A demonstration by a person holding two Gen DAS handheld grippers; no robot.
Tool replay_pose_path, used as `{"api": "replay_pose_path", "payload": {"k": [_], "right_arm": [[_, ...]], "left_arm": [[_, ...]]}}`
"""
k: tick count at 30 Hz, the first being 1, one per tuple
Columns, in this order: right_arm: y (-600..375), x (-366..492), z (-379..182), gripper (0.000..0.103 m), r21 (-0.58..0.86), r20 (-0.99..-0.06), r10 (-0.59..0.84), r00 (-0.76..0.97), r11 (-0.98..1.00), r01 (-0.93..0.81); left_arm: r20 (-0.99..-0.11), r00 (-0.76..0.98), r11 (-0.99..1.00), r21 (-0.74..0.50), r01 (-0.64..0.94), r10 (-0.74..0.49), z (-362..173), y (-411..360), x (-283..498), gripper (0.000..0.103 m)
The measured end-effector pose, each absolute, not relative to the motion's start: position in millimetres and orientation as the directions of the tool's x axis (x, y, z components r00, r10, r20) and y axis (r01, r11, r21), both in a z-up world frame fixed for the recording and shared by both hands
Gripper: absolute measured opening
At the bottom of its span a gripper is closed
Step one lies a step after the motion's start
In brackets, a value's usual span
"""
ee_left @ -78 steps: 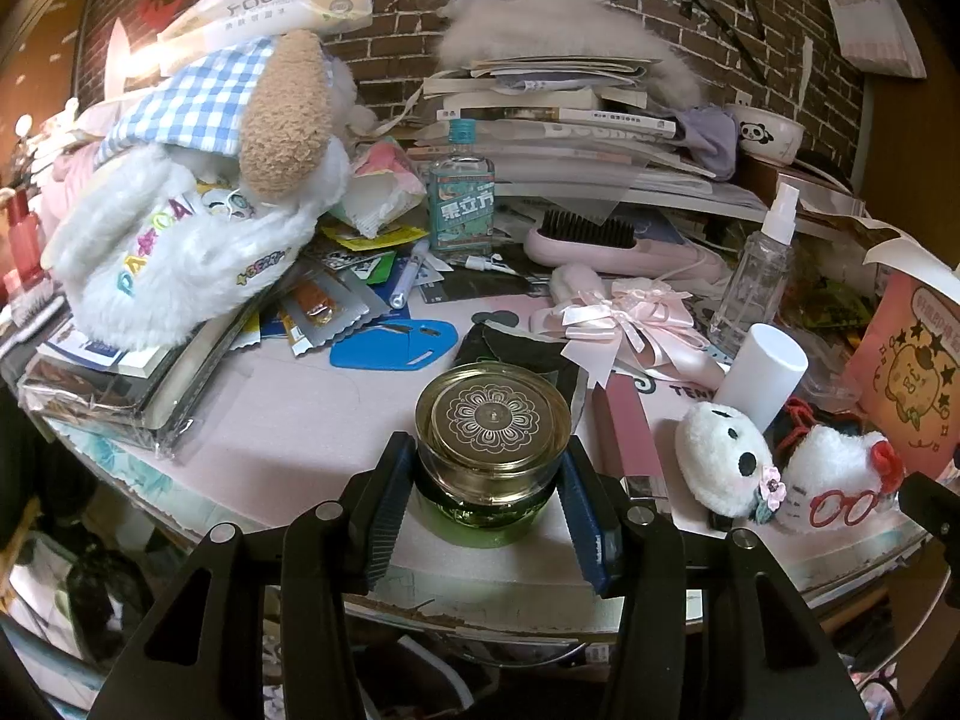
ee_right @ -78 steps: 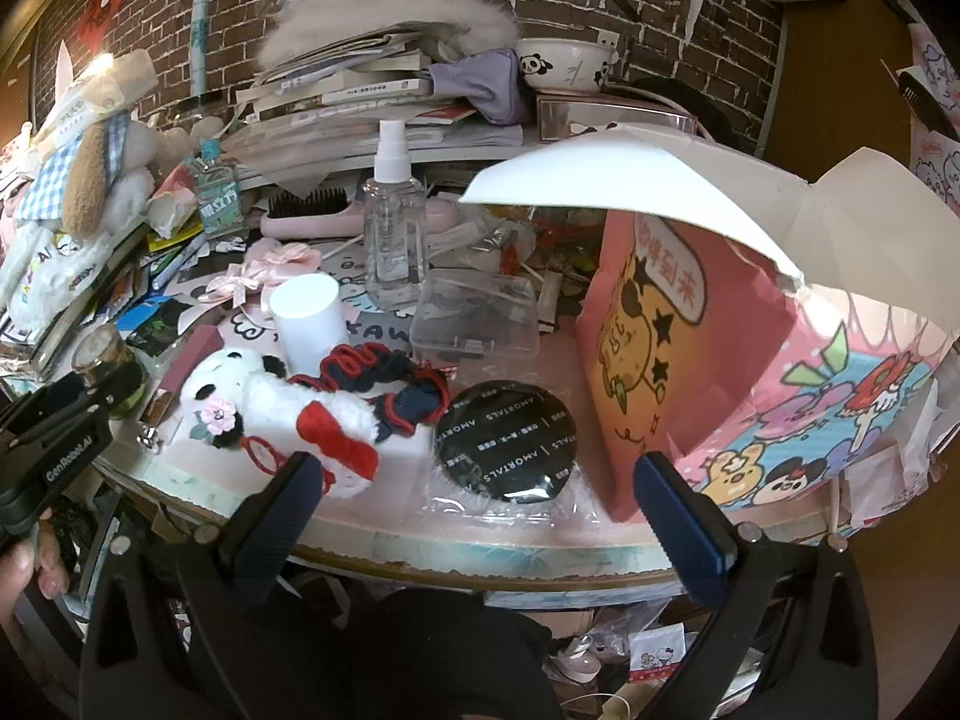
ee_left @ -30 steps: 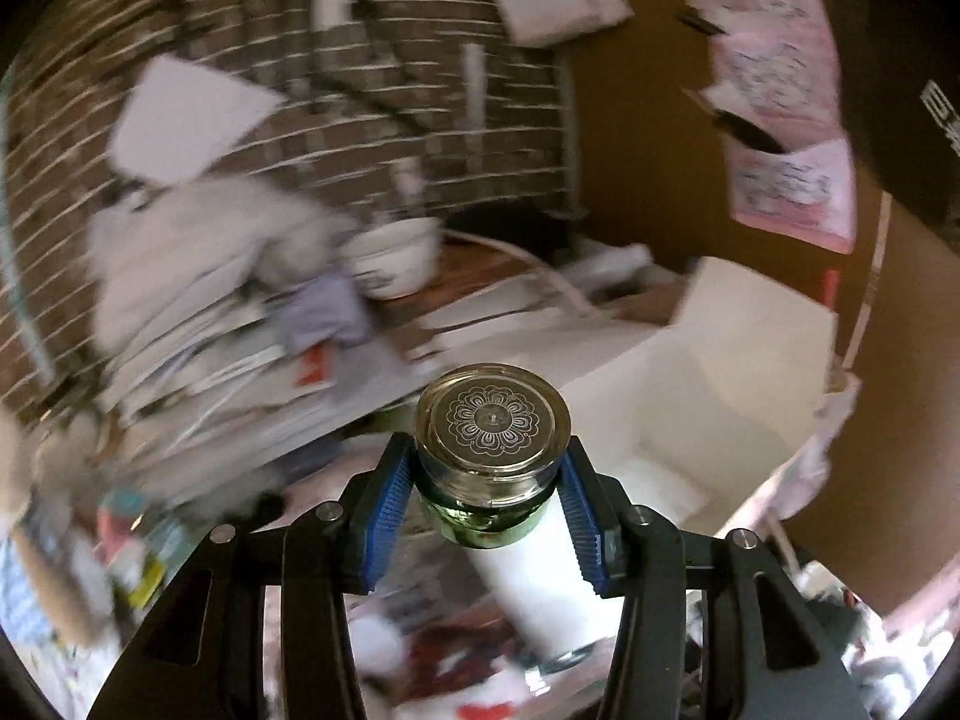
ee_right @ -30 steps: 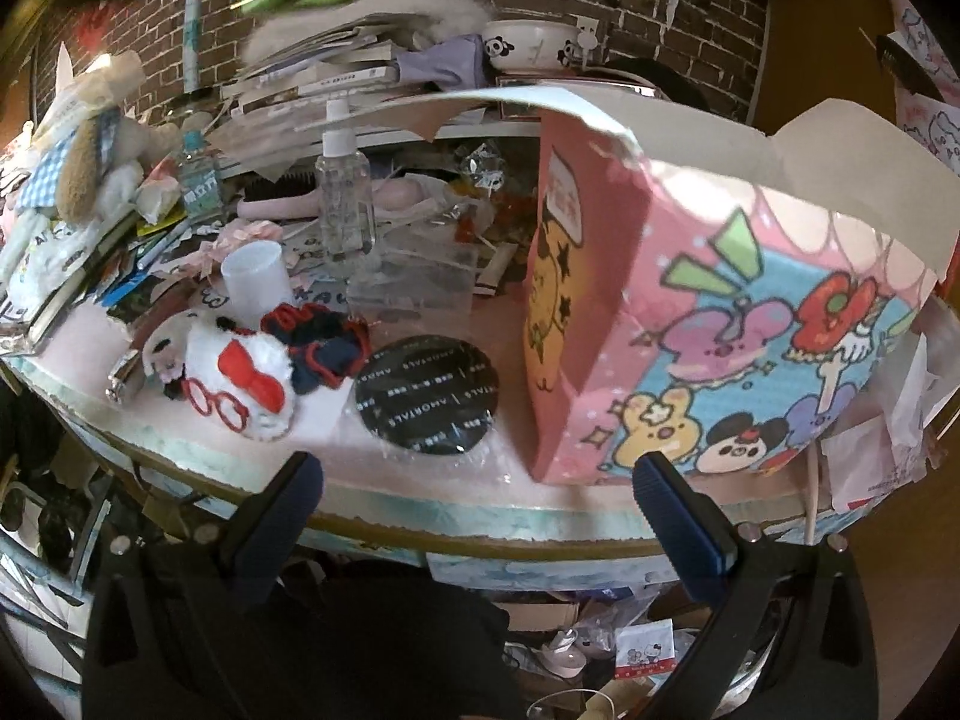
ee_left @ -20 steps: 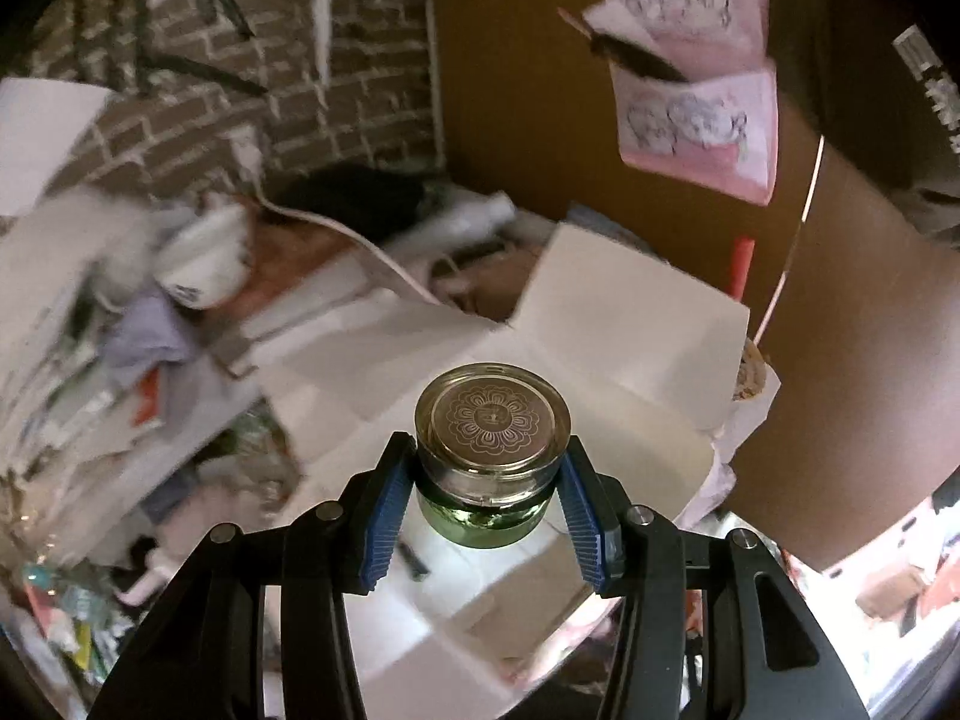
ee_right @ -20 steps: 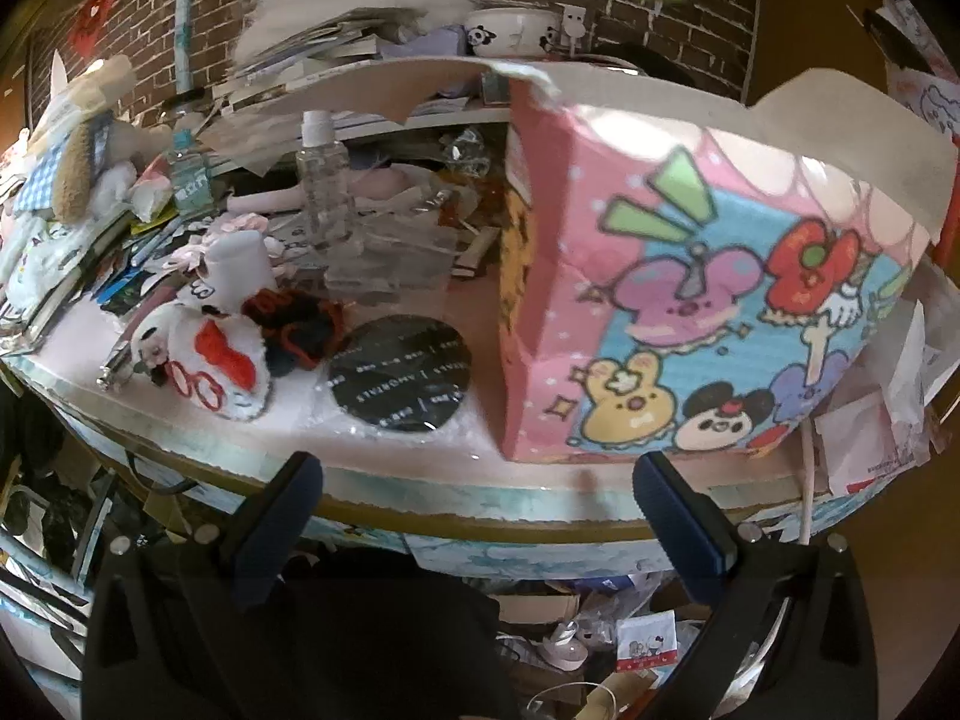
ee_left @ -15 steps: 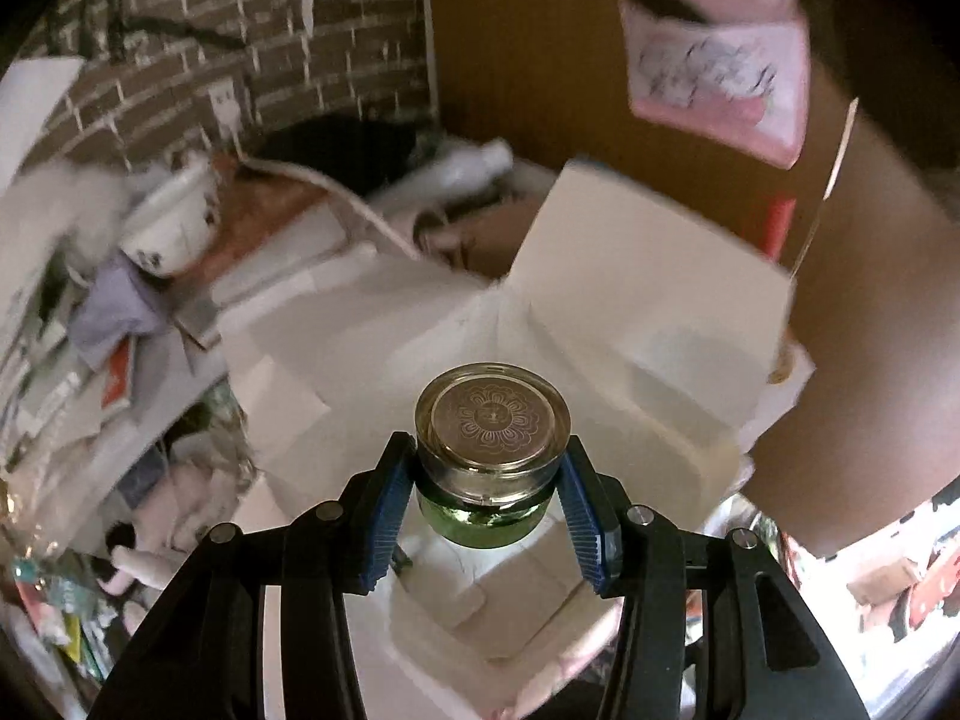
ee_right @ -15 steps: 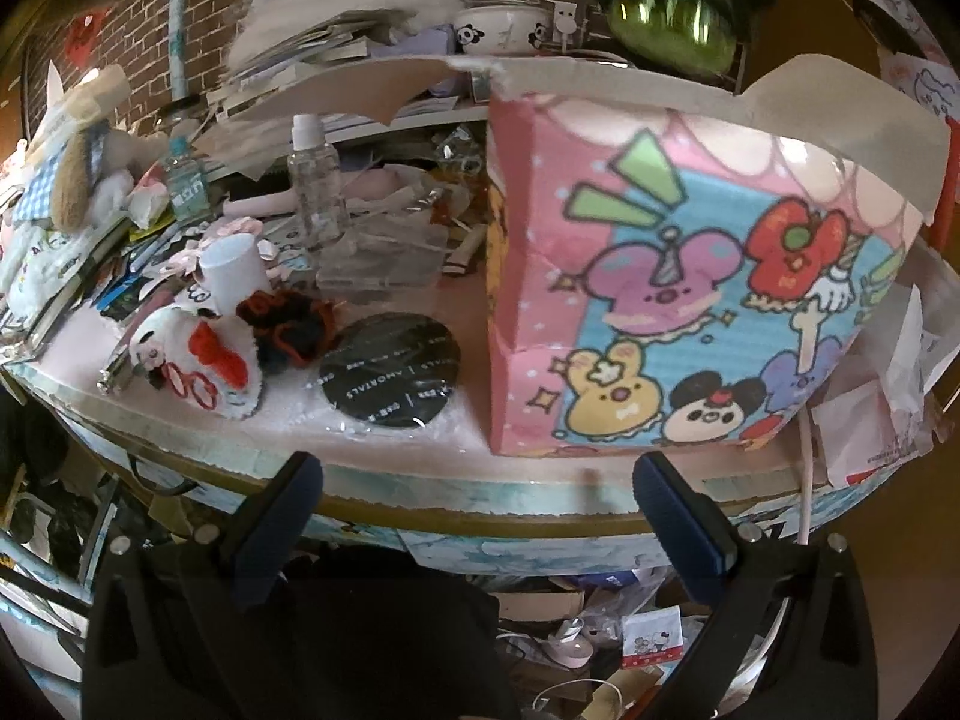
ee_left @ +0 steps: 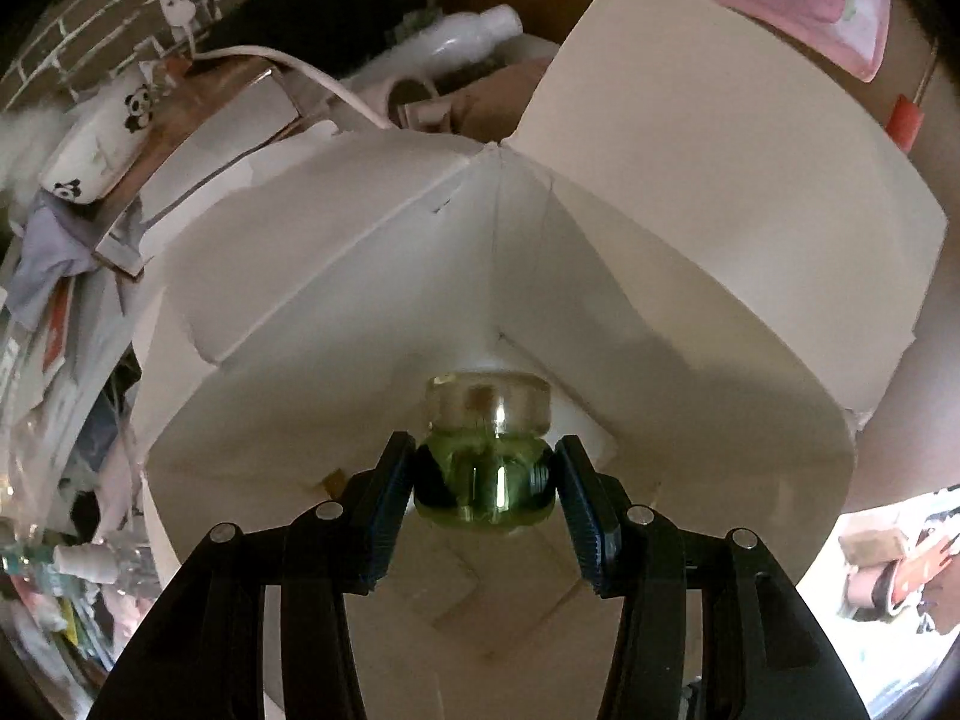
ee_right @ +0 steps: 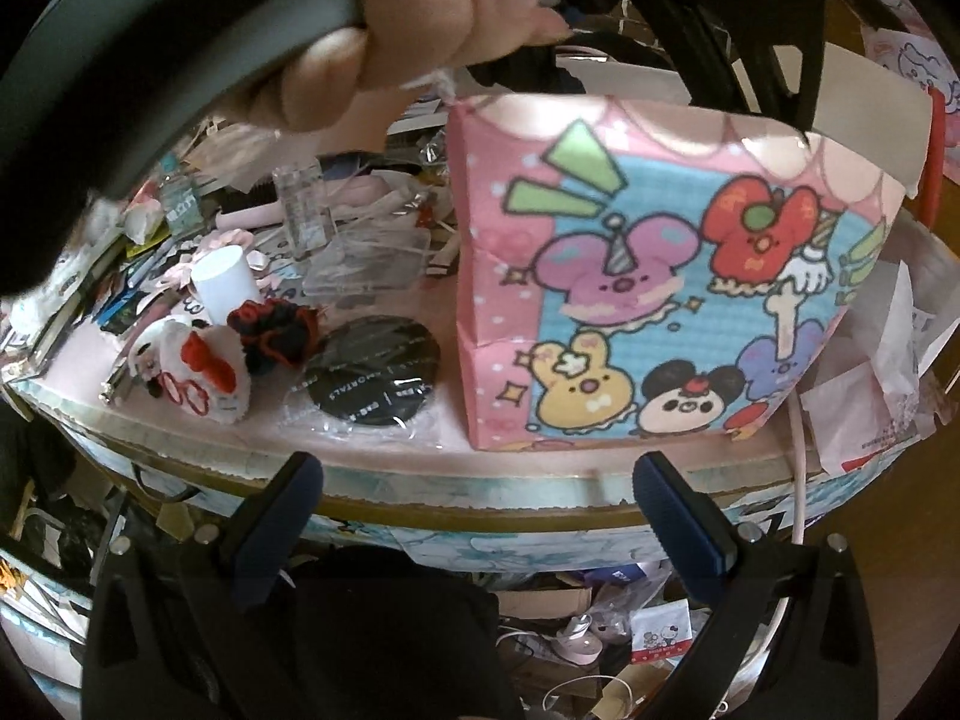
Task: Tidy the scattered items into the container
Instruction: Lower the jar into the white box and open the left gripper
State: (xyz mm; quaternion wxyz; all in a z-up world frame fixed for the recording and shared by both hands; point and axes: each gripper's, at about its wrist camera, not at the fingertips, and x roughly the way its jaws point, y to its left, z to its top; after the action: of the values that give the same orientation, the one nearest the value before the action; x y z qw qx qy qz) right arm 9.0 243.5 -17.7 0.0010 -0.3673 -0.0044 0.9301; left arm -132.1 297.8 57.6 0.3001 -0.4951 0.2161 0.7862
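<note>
The left gripper point(ee_left: 486, 495) is reaching down inside the open white-lined cartoon-printed pink paper box point(ee_left: 630, 300), its blue-padded jaws touching the sides of the round green glass jar point(ee_left: 485, 462), which is now tipping forward, lid away from the camera; half a second ago its gold lid was facing up above the opening. The box's walls and raised flaps are ringing the gripper, with free room on each side. The right gripper point(ee_right: 477, 525) is hanging wide open before the table edge point(ee_right: 480, 480), holding nothing.
</note>
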Motion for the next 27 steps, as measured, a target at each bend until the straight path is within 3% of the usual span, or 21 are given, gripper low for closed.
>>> {"api": "replay_pose_path", "payload": {"k": [6, 9, 13, 27], "right_arm": [[245, 9, -18, 0.103, 0.0, -0.687, 0.0, -0.727, -1.0, 0.0], [245, 9, -18, 0.103, 0.001, -0.686, 0.002, -0.728, -1.0, -0.004], [245, 9, -18, 0.103, 0.003, -0.686, 0.003, -0.728, -1.0, -0.006], [243, 7, -19, 0.103, -0.003, -0.689, 0.002, -0.725, -1.0, -0.001]], "left_arm": [[-0.913, -0.345, -0.711, 0.093, -0.697, 0.219, 58, 299, -122, 0.044], [-0.908, -0.361, -0.709, 0.11, -0.696, 0.214, 60, 297, -116, 0.05], [-0.889, -0.41, -0.705, 0.156, -0.691, 0.205, 67, 291, -104, 0.068], [-0.816, -0.507, -0.716, 0.177, -0.676, 0.277, 96, 284, -92, 0.082]]}}
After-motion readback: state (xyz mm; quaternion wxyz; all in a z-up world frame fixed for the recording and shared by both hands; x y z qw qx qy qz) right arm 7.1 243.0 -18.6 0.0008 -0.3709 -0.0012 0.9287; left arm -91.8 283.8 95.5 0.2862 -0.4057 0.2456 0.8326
